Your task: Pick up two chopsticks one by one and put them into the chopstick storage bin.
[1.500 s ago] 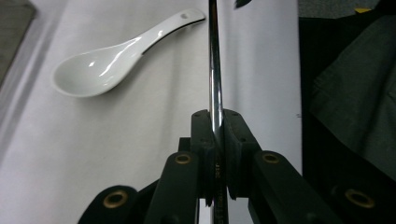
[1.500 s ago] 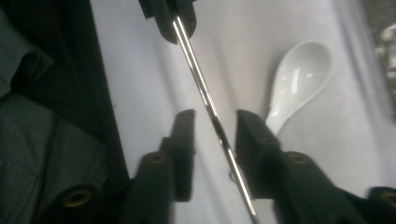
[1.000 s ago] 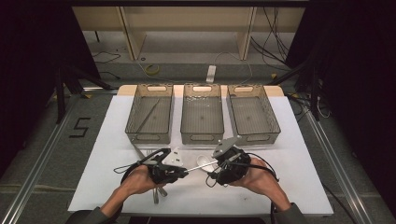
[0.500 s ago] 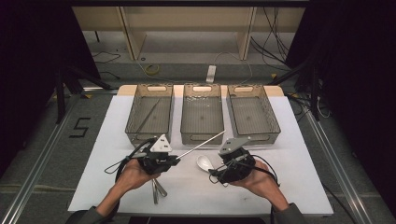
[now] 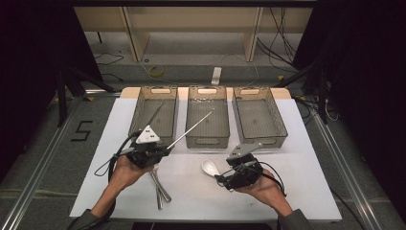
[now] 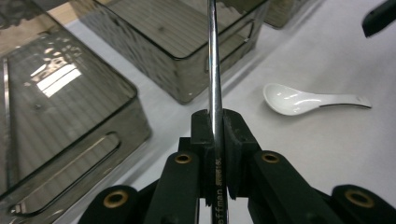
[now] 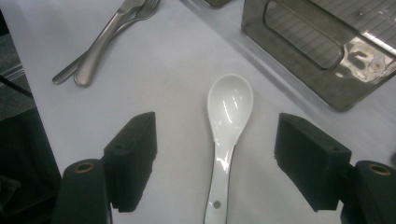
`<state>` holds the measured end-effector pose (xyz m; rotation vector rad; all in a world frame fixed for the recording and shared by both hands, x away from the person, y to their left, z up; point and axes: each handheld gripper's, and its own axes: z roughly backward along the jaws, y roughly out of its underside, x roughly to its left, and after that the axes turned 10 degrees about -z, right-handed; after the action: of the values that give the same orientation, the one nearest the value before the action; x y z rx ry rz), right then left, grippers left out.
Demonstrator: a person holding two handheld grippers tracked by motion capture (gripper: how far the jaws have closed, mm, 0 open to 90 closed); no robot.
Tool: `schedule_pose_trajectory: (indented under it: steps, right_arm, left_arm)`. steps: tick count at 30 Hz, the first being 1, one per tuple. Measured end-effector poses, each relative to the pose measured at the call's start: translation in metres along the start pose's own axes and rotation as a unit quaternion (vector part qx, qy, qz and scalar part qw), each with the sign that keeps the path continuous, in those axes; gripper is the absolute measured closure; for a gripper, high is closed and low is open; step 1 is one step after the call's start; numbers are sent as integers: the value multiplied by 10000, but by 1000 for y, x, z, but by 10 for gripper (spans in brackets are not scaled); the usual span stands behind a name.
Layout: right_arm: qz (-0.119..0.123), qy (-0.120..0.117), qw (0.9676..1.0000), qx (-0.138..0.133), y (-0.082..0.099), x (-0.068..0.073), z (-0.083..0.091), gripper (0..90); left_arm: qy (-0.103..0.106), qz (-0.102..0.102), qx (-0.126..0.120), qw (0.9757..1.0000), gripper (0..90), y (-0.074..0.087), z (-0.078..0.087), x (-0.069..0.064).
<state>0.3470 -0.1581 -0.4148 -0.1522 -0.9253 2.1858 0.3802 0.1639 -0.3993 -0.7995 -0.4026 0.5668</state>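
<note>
My left gripper (image 5: 164,150) (image 6: 215,140) is shut on a thin metal chopstick (image 5: 191,129) (image 6: 214,60), which slants up and away over the middle bin (image 5: 207,139). A white ceramic spoon (image 5: 209,166) (image 7: 229,105) (image 6: 299,99) lies flat on the white table, bowl pointing away from my right gripper (image 5: 223,179) (image 7: 217,135). That gripper's jaws have just been opening and stand wide on either side of the spoon's handle, not touching it. Another chopstick (image 5: 155,113) lies in the left bin (image 5: 139,103).
Three clear grey bins stand in a row at the back of the table; the right bin (image 5: 280,120) looks empty. Metal forks (image 5: 161,189) (image 7: 100,44) lie near the front edge, below my left hand. The middle bin's corner (image 7: 327,70) is close ahead of my right gripper.
The two grippers were together at the middle; my left gripper has drawn away to the left and up with the chopstick. The white spoon now lies on the table before the right gripper.
</note>
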Motion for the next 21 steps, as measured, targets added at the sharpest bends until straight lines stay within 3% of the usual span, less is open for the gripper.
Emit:
schedule_pose_trajectory:
  steps: [8, 12, 16, 21]
  right_arm:
    - [-125, 10, 9999, -45, 9, -2, -4, 296]
    - [-241, 14, 9995, -190, 11, -4, -1, 282]
    - [-359, -31, 9985, -401, 15, -6, 3, 268]
    - [-402, -80, 9982, -448, 19, -8, 5, 257]
  left_arm:
    - [-354, 406, -72, 9985, 836, 5, 6, 28]
    - [-539, 653, -125, 9963, 836, 6, 6, 42]
    - [-678, 773, -130, 9946, 836, 4, 4, 52]
    - [-792, 984, -166, 9918, 836, 2, 0, 64]
